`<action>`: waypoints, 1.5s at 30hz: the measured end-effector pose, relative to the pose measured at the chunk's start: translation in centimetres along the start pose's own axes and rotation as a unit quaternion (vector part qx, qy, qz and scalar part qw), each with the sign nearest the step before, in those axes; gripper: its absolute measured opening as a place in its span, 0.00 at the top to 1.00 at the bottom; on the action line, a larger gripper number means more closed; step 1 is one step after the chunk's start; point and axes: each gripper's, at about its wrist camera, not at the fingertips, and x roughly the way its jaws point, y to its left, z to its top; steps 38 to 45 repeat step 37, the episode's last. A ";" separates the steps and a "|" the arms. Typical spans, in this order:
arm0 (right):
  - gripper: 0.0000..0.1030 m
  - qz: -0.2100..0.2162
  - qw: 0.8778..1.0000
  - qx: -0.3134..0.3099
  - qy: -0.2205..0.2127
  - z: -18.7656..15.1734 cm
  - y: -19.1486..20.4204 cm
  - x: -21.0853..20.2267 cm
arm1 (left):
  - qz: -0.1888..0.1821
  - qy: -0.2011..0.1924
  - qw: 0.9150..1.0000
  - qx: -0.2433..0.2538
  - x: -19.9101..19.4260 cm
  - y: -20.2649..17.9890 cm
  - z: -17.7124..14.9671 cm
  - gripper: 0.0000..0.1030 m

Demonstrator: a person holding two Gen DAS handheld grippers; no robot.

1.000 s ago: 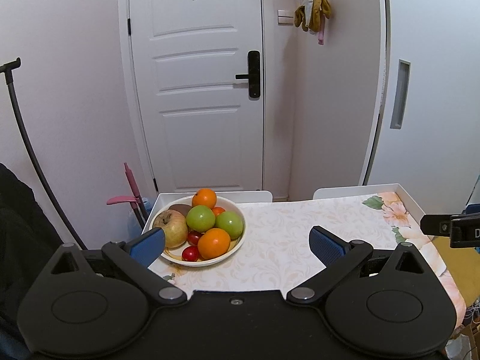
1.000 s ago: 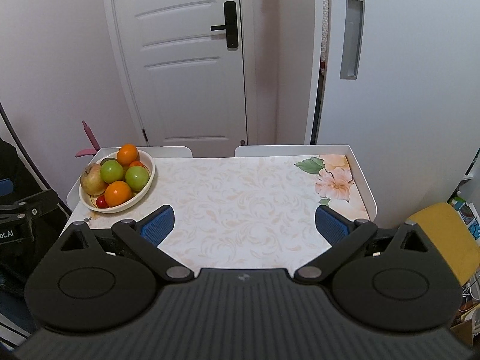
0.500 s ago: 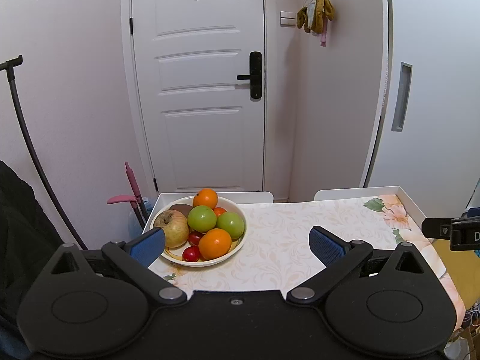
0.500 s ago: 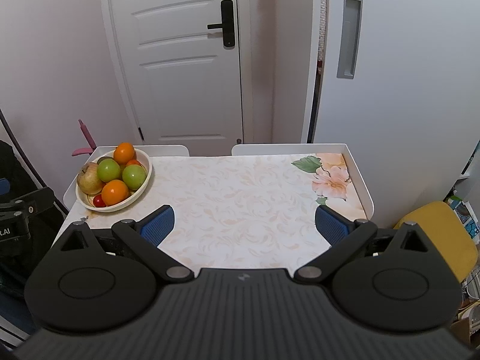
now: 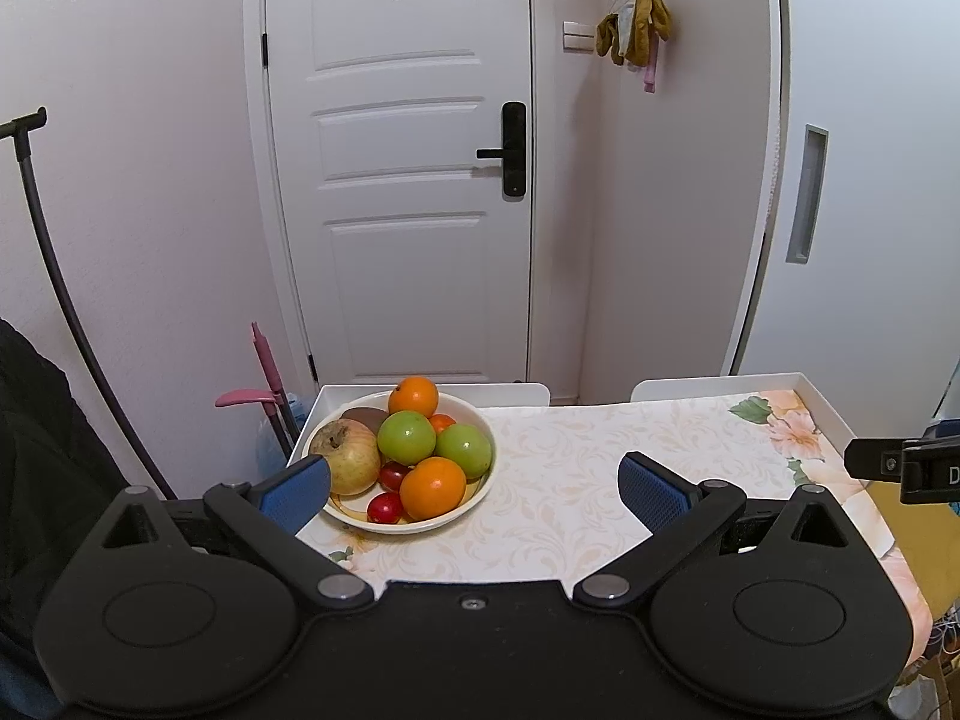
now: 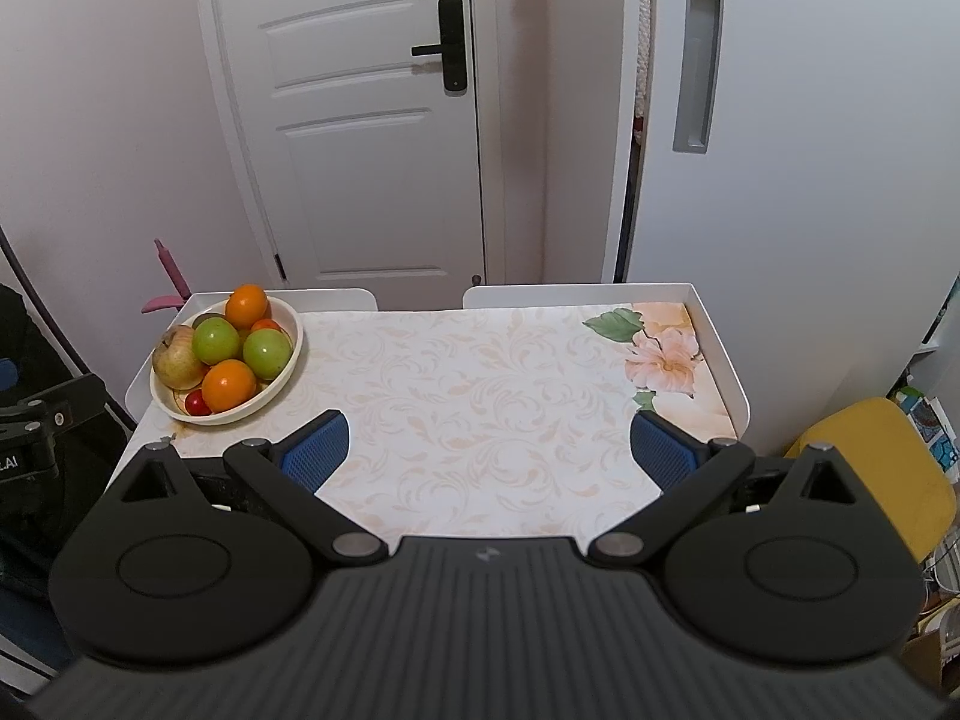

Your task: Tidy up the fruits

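A cream bowl sits at the table's left far corner. It holds two oranges, two green apples, a yellowish apple, red cherry tomatoes and a brown fruit. My left gripper is open and empty, held above the near edge with the bowl just beyond its left finger. My right gripper is open and empty, over the middle of the table, the bowl far to its left.
The table has a floral cloth and a raised white rim. A white door stands behind it. A yellow chair is at the right, a pink-handled tool at the left.
Both grippers have drawn back and risen slightly, so the table and bowl sit a little lower in each view. Both stay open; the fruit has not moved.
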 end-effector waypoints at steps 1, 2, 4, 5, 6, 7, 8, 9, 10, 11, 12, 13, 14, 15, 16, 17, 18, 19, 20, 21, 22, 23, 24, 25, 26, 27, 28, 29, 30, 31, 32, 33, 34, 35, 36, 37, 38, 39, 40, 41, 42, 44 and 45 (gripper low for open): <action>0.00 0.000 1.000 0.000 0.000 0.0 0.0 0.0 | 0.000 0.000 1.000 0.000 0.0 0.0 0.0 0.00; 0.00 -0.001 1.000 0.001 0.000 0.0 0.0 0.0 | 0.000 0.000 1.000 0.000 0.0 0.0 0.0 0.00; 0.00 -0.001 1.000 0.001 0.001 0.0 0.0 0.1 | 0.000 0.000 1.000 -0.001 0.1 0.0 0.0 0.00; 0.00 -0.002 1.000 0.000 0.001 0.0 0.0 0.1 | 0.000 0.000 1.000 0.000 0.0 0.0 0.0 0.00; 0.00 -0.002 1.000 0.001 0.001 0.0 0.0 0.1 | 0.000 0.000 1.000 0.000 0.0 0.0 0.0 0.00; 0.00 -0.002 1.000 0.001 0.002 0.0 0.0 0.1 | 0.000 0.000 1.000 0.000 0.0 0.0 0.0 0.00; 0.00 -0.002 1.000 0.000 0.002 0.0 0.0 0.1 | 0.000 0.000 1.000 0.000 0.0 0.0 0.0 0.00; 0.00 -0.003 1.000 0.000 0.002 0.0 0.0 0.2 | 0.000 0.000 1.000 0.000 0.0 0.0 0.0 0.00; 0.00 -0.003 1.000 0.000 0.002 0.0 0.0 0.2 | 0.000 0.001 1.000 0.000 0.1 0.0 0.0 0.00; 0.00 -0.003 1.000 0.000 0.002 0.0 0.0 0.3 | 0.000 0.001 1.000 0.000 0.1 0.0 0.0 0.00; 0.00 -0.003 1.000 0.000 0.002 0.0 0.0 0.2 | 0.000 0.001 1.000 0.000 0.1 0.0 0.0 0.00; 0.00 -0.002 1.000 0.000 0.002 0.0 0.0 0.3 | 0.000 0.002 1.000 0.000 0.2 0.0 0.0 0.00; 0.00 -0.003 1.000 0.000 0.002 0.0 0.0 0.3 | 0.000 0.002 1.000 0.001 0.3 0.0 0.0 0.00; 0.00 -0.003 1.000 0.000 0.002 0.0 0.0 0.3 | 0.000 0.003 1.000 0.001 0.4 -0.1 0.0 0.00; 0.00 -0.003 1.000 0.000 0.002 0.0 0.0 0.3 | 0.000 0.003 1.000 0.002 0.4 -0.1 0.0 0.00; 0.00 -0.002 1.000 0.000 0.002 0.1 0.0 0.3 | 0.001 0.003 1.000 0.002 0.5 -0.2 0.0 0.00; 0.00 -0.002 1.000 0.000 0.002 0.1 0.0 0.3 | 0.000 0.003 1.000 0.002 0.5 -0.2 0.0 0.00; 0.00 -0.002 1.000 0.000 0.002 0.1 0.0 0.3 | -0.001 0.002 1.000 0.001 0.5 -0.2 0.0 0.00; 0.00 -0.002 1.000 0.000 0.002 0.1 0.0 0.3 | -0.002 0.001 1.000 0.001 0.5 -0.1 0.0 0.00; 0.00 -0.001 1.000 0.000 0.002 0.1 0.0 0.3 | -0.003 -0.001 1.000 0.001 0.5 -0.1 0.0 0.00; 0.00 -0.001 1.000 0.000 0.001 0.1 0.0 0.4 | -0.002 -0.002 1.000 0.002 0.4 -0.2 0.0 0.00; 0.00 -0.002 1.000 0.000 0.001 0.1 0.0 0.4 | 0.003 -0.003 1.000 0.003 0.4 -0.2 -0.1 0.00; 0.00 -0.003 1.000 0.000 0.001 0.1 0.1 0.4 | 0.007 -0.004 1.000 0.005 0.5 -0.2 0.0 0.00; 0.00 -0.003 1.000 0.001 0.001 0.1 0.1 0.5 | 0.009 -0.004 1.000 0.008 0.5 -0.3 0.0 0.00; 0.00 -0.003 1.000 0.001 0.001 0.1 0.1 0.5 | 0.009 -0.005 1.000 0.009 0.5 -0.3 0.0 0.00; 0.00 -0.003 1.000 0.001 0.002 0.1 0.1 0.5 | 0.010 -0.005 1.000 0.008 0.5 -0.3 0.0 0.00; 0.00 -0.003 1.000 0.001 0.002 0.1 0.2 0.5 | 0.009 -0.003 1.000 0.006 0.6 -0.2 0.0 0.00; 0.00 -0.004 1.000 0.001 0.001 0.1 0.2 0.5 | 0.007 -0.002 1.000 0.004 0.6 -0.1 0.0 0.00; 0.00 -0.003 1.000 0.001 0.001 0.2 0.1 0.5 | 0.005 -0.001 1.000 0.002 0.7 0.0 0.1 0.00; 0.00 -0.003 1.000 0.001 0.001 0.2 0.2 0.6 | 0.004 0.000 1.000 0.000 0.7 0.1 0.1 0.00; 0.00 -0.003 1.000 0.001 0.001 0.2 0.2 0.6 | 0.004 0.001 1.000 -0.001 0.8 0.2 0.1 0.00; 0.00 -0.004 1.000 0.000 0.001 0.2 0.2 0.6 | 0.004 0.001 1.000 -0.003 0.8 0.2 0.1 0.00; 0.00 -0.003 1.000 0.001 0.002 0.2 0.2 0.6 | 0.003 0.000 1.000 -0.004 0.8 0.3 0.1 0.00; 0.00 -0.004 1.000 0.001 0.001 0.2 0.2 0.6 | 0.003 0.000 1.000 -0.005 0.9 0.4 0.1 0.00; 0.00 -0.003 1.000 0.001 0.002 0.2 0.2 0.6 | 0.003 -0.001 1.000 -0.006 0.8 0.4 0.1 0.00; 0.00 -0.003 1.000 0.001 0.002 0.2 0.2 0.6 | 0.003 -0.002 1.000 -0.007 0.8 0.5 0.1 0.00; 0.00 -0.003 1.000 0.001 0.002 0.2 0.2 0.6 | 0.003 -0.002 1.000 -0.007 0.8 0.5 0.1 0.00; 0.00 -0.003 1.000 0.001 0.002 0.2 0.2 0.6 | 0.003 -0.002 1.000 -0.007 0.8 0.5 0.1 0.00; 0.00 -0.003 1.000 0.001 0.002 0.2 0.2 0.6 | 0.003 -0.002 1.000 -0.007 0.8 0.5 0.1 0.00; 0.00 -0.003 1.000 0.001 0.002 0.2 0.2 0.6 | 0.003 -0.002 1.000 -0.007 0.8 0.5 0.1 0.00; 0.00 -0.003 1.000 0.001 0.002 0.2 0.2 0.6 | 0.003 -0.002 1.000 -0.007 0.8 0.5 0.1 0.00; 0.00 -0.003 1.000 0.001 0.002 0.2 0.2 0.6 | 0.003 -0.002 1.000 -0.007 0.8 0.5 0.1 0.00; 0.00 -0.003 1.000 0.001 0.002 0.2 0.2 0.6 | 0.003 -0.002 1.000 -0.007 0.8 0.5 0.1 0.00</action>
